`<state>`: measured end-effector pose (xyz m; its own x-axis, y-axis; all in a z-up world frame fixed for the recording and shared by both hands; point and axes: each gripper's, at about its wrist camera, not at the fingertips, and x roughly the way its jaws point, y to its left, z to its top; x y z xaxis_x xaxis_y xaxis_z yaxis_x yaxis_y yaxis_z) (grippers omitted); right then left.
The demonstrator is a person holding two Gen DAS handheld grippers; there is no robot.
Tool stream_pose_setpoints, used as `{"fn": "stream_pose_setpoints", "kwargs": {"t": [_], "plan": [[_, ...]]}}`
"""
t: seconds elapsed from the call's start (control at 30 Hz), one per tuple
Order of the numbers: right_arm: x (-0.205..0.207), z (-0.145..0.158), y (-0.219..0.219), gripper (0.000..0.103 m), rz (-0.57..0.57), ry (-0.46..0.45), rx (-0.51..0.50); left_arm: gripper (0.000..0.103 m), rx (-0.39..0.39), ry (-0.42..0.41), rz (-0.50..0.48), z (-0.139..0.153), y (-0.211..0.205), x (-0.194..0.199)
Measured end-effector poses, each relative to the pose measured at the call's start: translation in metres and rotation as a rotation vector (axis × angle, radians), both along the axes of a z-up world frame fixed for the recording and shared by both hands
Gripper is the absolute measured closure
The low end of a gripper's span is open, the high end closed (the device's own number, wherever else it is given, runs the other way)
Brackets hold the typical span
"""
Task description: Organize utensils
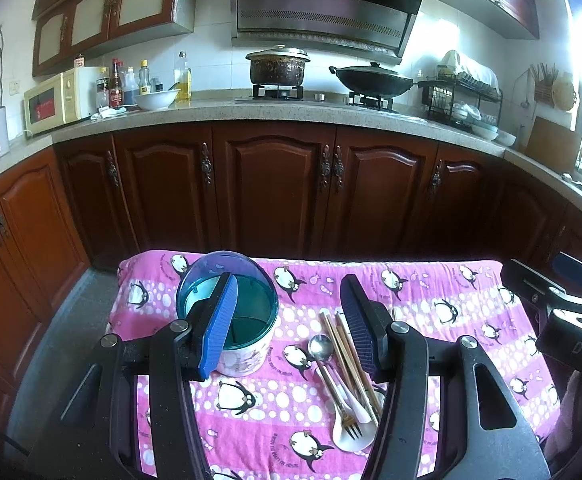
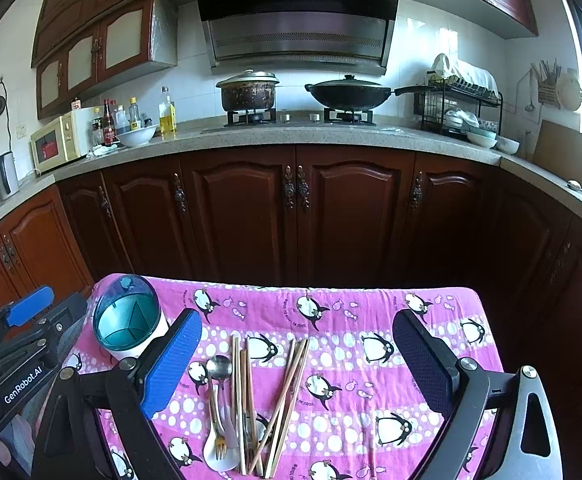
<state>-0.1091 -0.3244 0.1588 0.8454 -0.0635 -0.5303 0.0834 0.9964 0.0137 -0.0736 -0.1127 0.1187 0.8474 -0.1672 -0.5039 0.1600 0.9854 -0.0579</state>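
Your left claw [image 1: 287, 324] and right claw [image 2: 297, 364] both stand wide apart, holding nothing. The utensil holder [image 2: 129, 328] sits at ten o'clock on the pink-clothed surface [image 2: 371, 320]. At six lie one metal spoon [image 2: 218, 368], one fork [image 2: 219, 446] and several chopsticks [image 2: 287, 396]; three o'clock offers free cloth.

Bkgd: pot [image 2: 247, 90], wok [image 2: 347, 94] on stove; microwave [image 2: 57, 145] left.

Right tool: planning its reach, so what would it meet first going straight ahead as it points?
Probably the loose wooden chopsticks lying on the pink penguin-print cloth, between the open right tool fingers; depth is uncertain.
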Motion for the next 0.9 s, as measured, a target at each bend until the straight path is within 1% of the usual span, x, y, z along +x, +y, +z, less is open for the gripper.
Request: {"fn": "stream_pose_setpoints", "kwargs": {"t": [0.9], "plan": [[0.0037,-0.0071,-0.0042,0.008,-0.002,0.021,0.003,0.050,0.002,0.021,-0.003,-0.0050,-0.0048,0.0036]]}}
